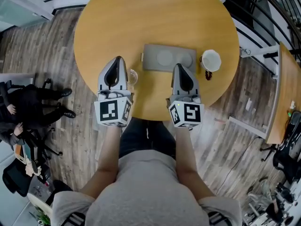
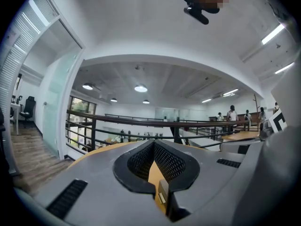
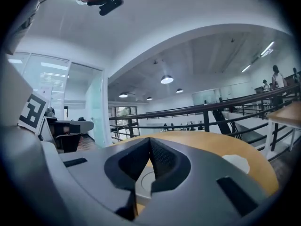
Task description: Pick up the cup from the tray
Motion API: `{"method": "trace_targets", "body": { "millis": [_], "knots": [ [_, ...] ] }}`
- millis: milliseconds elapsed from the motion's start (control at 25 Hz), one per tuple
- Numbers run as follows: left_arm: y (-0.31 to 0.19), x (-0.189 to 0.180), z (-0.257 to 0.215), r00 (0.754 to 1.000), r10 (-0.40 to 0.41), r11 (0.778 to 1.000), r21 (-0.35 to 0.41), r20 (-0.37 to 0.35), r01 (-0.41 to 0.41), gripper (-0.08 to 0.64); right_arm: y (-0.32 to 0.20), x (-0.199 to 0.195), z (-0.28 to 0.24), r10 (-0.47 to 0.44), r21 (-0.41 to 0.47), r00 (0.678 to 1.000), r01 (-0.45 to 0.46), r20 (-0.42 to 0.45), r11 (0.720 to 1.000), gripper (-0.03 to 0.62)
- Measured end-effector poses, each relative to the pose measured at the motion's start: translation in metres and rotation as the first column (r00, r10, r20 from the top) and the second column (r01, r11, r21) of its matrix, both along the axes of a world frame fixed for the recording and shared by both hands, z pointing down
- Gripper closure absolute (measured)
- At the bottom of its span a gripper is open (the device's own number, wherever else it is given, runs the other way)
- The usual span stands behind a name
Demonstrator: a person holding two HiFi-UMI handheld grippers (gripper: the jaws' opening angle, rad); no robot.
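The left tongs (image 1: 118, 60) and right tongs (image 1: 179, 67) are both clenched on nothing. The white cup (image 1: 211, 60) stands on the desk (image 1: 141, 13) just right of the grey tray (image 1: 155, 52), not on it. Reaching without spreading the right tongs first would likely shove the cup toward the desk's right edge, and the left tongs could bump the clear glass (image 1: 133, 77) beside them.

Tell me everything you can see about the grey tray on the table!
The tray is a flat grey rectangle with rounded corners and looks like matte plastic. Its top has two shallow round dents, both empty. It lies flat near the middle of the round wooden table. The white cup stands on the table just past its right end, not on it. The tip of the right tool is over the tray's near edge; whether it touches the tray cannot be told.
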State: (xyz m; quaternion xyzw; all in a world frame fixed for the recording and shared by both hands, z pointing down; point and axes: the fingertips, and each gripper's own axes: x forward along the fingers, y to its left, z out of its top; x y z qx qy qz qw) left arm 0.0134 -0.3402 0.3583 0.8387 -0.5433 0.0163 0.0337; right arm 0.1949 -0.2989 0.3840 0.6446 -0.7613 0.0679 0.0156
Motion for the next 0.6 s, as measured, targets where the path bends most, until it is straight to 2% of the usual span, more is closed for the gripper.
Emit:
{"method": "trace_targets", "body": {
  "millis": [200, 600],
  "knots": [
    [0.004, 0.024, -0.005, 0.999, 0.040, 0.999, 0.015, 0.004, -0.040, 0.554, 0.007, 0.020, -0.011, 0.043, 0.020, 0.999, -0.043, -0.013, 0.999, 0.586],
    [0.009, 0.039, -0.013, 0.997, 0.071, 0.997, 0.024, 0.009, -0.071, 0.554, 0.011, 0.029, -0.020, 0.061, 0.033, 0.997, -0.060, -0.038, 0.998, 0.586]
  ]
}}
